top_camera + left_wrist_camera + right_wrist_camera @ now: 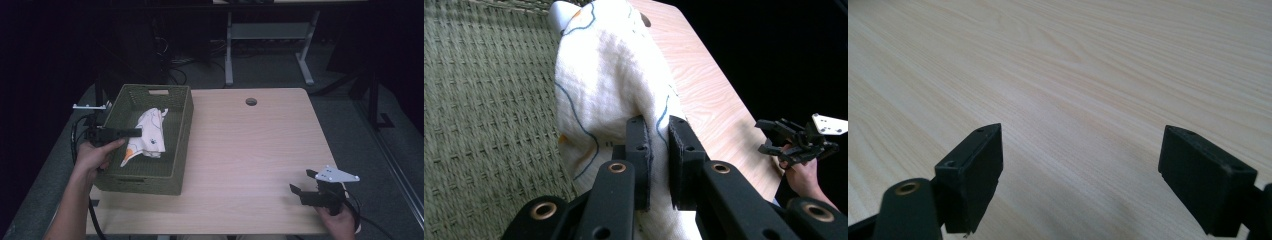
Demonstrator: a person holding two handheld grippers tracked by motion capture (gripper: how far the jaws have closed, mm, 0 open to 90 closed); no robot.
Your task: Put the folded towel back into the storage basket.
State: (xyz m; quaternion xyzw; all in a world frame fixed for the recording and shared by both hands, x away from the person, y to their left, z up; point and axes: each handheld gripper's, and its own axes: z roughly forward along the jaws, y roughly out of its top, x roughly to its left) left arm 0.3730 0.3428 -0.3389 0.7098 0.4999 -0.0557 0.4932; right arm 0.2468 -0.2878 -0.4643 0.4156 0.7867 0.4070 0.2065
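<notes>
My left tool (659, 145) has its jaws pinched tight on a fold of the white cotton cloth with blue and orange markings (609, 85), which lies inside the olive-green woven rectangular basket (181, 120) at the left of the pale wooden counter (250, 150). Well apart, near the counter's front right corner, my right tool (302, 182) rests with jaws wide apart, holding nothing.
</notes>
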